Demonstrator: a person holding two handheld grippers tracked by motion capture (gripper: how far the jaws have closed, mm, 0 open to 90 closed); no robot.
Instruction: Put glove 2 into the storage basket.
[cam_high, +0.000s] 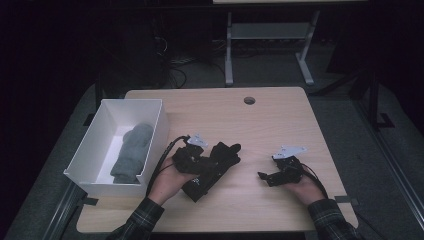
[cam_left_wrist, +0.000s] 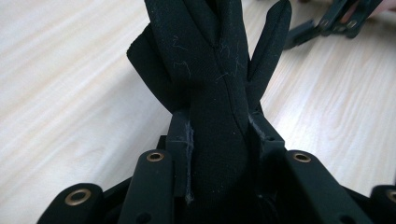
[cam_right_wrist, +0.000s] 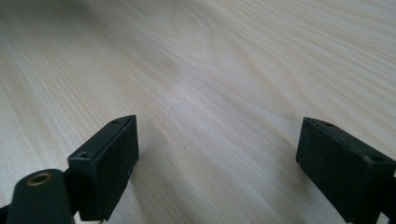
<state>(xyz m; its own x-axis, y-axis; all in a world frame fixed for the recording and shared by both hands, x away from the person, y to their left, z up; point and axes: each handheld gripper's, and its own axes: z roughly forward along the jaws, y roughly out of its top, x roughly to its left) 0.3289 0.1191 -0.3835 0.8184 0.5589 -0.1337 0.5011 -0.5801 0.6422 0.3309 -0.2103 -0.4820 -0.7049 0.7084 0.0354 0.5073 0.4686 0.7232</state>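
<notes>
A black glove (cam_high: 222, 159) lies near the middle of the wooden table (cam_high: 280, 125), and my left gripper (cam_high: 206, 163) is shut on it. In the left gripper view the jaws pinch the glove (cam_left_wrist: 210, 56) at its middle, inside my left gripper (cam_left_wrist: 219, 135), and the glove's fingers fan out beyond them. My right gripper (cam_high: 265, 177) rests low over the table at the right, held by a hand. Its jaws stand wide apart in the right gripper view, with only bare wood inside my right gripper (cam_right_wrist: 217, 154). The left gripper view also catches that gripper (cam_left_wrist: 336, 18) at the top right.
A white open box (cam_high: 156, 131) stands at the table's left edge with a grey fabric piece (cam_high: 131, 152) inside. A round cable hole (cam_high: 249, 100) sits near the far edge. Beyond the table are a desk frame (cam_high: 229, 55) and cables on the dark floor.
</notes>
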